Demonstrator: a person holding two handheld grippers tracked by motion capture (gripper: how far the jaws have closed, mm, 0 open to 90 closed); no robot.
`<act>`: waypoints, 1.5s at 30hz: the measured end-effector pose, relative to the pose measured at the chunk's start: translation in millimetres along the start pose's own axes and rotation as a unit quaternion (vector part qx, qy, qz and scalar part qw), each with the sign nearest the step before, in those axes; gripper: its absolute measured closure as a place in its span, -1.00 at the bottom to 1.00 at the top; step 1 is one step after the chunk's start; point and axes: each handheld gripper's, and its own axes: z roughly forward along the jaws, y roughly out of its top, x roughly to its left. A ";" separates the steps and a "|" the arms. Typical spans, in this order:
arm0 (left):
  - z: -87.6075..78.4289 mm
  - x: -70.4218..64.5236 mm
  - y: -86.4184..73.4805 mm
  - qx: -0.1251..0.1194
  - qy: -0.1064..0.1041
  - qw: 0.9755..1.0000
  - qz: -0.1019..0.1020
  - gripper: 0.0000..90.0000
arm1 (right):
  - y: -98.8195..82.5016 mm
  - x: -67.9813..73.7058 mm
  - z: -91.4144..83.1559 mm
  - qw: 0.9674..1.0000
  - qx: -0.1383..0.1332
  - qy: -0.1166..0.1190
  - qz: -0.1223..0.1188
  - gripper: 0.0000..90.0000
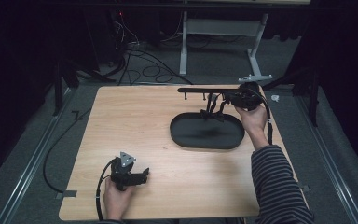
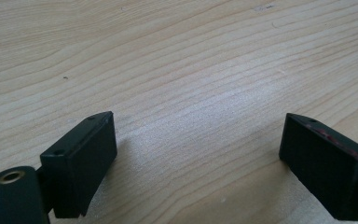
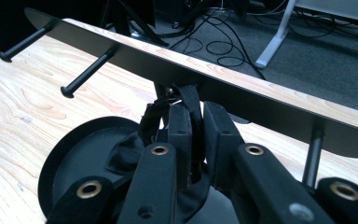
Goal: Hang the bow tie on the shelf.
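Note:
A black rack bar (image 1: 209, 89) with short pegs (image 3: 91, 72) stands over a black oval tray (image 1: 182, 135) at the table's back right. A black fabric strap piece (image 3: 189, 100) hangs from under the bar (image 3: 261, 105) down toward the tray (image 3: 81, 158). My right gripper (image 3: 199, 121) has its jaws close together with the strap between the pads; in the high view the gripper (image 1: 228, 99) sits at the bar's right end. My left gripper (image 1: 145, 176) rests near the front edge. Its jaws (image 2: 198, 154) stand wide apart over bare wood.
The wooden table (image 1: 135, 126) has free room across its left and middle. Behind it are cables (image 1: 144, 65) on the grey floor and the white legs of a desk (image 1: 184, 46). A metal rail (image 1: 32, 154) runs along the floor on the left.

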 end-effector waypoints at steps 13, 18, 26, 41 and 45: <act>-0.2 0.0 0.1 0.001 0.000 1.000 0.000 -0.75 | -2.7 -7.2 -3.6 1.000 0.004 0.008 0.023 0.54; -0.1 0.0 0.0 0.001 0.000 1.000 0.000 -0.75 | -4.3 -11.1 -2.5 0.999 0.012 0.012 0.028 0.44; -0.2 0.0 0.1 0.001 0.000 1.000 0.000 -0.75 | -7.0 -13.9 -4.2 0.999 0.019 0.010 0.027 0.41; -0.3 0.0 0.1 0.002 0.000 1.000 0.001 -0.75 | -16.5 -9.2 -25.7 0.999 -0.021 0.014 0.020 0.38; -0.1 0.0 0.1 0.001 0.000 1.000 0.001 -0.75 | -18.7 -7.1 -31.9 1.000 -0.027 0.003 0.008 0.36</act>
